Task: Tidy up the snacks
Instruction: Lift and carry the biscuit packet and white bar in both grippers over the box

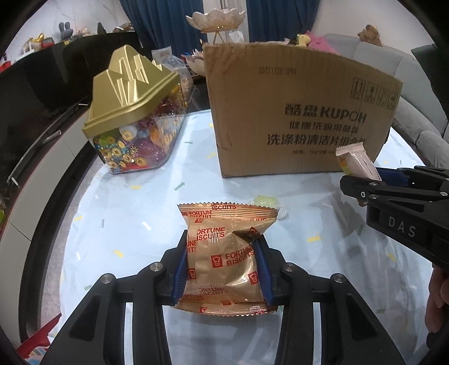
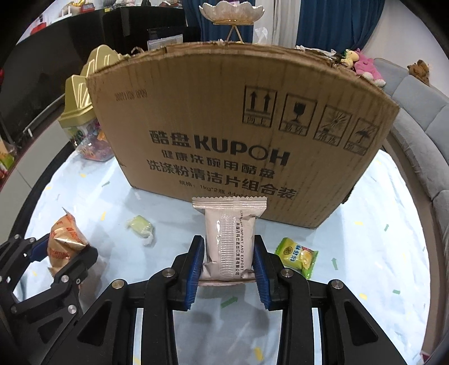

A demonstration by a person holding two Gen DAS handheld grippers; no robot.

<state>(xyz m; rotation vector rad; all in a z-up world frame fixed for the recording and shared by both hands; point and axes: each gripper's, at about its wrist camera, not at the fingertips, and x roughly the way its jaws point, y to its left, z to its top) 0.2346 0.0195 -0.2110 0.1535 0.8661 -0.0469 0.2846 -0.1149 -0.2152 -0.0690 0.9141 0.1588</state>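
Note:
My left gripper [image 1: 223,247] is shut on a gold Fortune Biscuits packet [image 1: 224,252], held above the table; it also shows in the right wrist view [image 2: 66,241]. My right gripper [image 2: 228,247] is shut on a pale pink snack packet [image 2: 228,238], held in front of the cardboard box [image 2: 238,140]; the packet shows at the right of the left wrist view [image 1: 355,161]. A pale green wrapped candy [image 2: 140,227] and a yellow-green snack packet [image 2: 297,257] lie on the table. The box [image 1: 294,112] stands upright at the back.
A clear candy jar with a gold lid [image 1: 132,112] stands left of the box. The round table carries a light blue cloth [image 1: 126,210]. A grey sofa [image 2: 421,118] curves along the right. A white lotus-shaped dish [image 2: 231,11] stands behind the box.

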